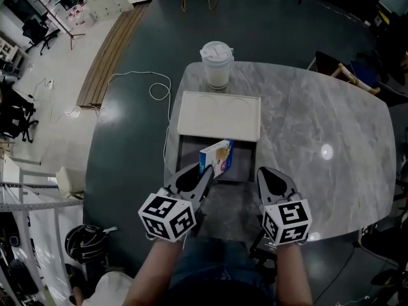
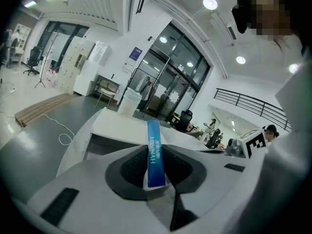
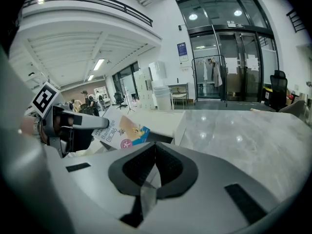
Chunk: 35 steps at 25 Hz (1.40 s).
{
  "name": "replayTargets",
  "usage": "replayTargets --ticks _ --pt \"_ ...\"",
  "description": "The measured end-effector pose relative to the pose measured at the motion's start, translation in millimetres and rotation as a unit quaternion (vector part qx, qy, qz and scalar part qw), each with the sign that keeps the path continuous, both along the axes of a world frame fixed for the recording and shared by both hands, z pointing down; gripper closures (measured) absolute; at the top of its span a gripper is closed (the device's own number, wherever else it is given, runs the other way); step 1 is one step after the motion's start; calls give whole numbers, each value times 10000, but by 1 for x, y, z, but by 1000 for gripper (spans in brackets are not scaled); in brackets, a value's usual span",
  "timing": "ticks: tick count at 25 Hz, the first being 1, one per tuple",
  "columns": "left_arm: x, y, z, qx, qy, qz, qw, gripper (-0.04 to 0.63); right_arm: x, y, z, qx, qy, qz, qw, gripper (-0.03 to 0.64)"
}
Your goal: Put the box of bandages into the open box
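Left tongs [image 1: 205, 173] are clamped on the bandage box [image 1: 217, 157], holding it tilted just above the near edge of the open box [image 1: 186, 150], with its long axis pointing away from the tongs, over the opening. Right tongs [image 1: 270, 176] are pinched together on nothing, beside the open box's near right corner. Looks like the left hand's job: lower it and let go.

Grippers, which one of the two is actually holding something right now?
The left gripper: its fingers clamp the box of bandages over the open box. The right gripper's fingers are shut on nothing.
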<state>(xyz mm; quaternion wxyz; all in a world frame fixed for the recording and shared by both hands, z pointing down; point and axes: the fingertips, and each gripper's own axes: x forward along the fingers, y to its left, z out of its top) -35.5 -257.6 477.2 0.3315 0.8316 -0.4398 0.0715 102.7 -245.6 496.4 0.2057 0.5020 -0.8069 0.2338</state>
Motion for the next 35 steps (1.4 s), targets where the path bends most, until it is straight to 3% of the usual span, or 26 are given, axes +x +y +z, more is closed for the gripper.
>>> replayTargets --ticks 5,10,13,19,22,30,35 --pt "9 3 16 -341 -87 194 9992 503 6 -8 0 28 -4 26 10000 592" --pt "16 -3 32 -1014 392 312 9936 503 13 -9 4 -28 -10 120 9999 592" --pt "20 -8 40 -1304 406 408 9898 503 22 -11 4 -31 11 239 9997 592" --pt "22 -20 60 -1747 39 493 9834 502 55 -8 0 -8 118 659 9978 592" --pt "23 -26 69 -1951 -316 592 9785 482 75 -1 -1 -34 175 956 9953 592" --pt "24 -27 94 -2496 -1673 875 9497 429 110 28 1 -173 218 1559 9874 592" --pt "23 -26 102 -2734 -1785 880 9411 423 116 35 6 -208 204 1706 9849 592"
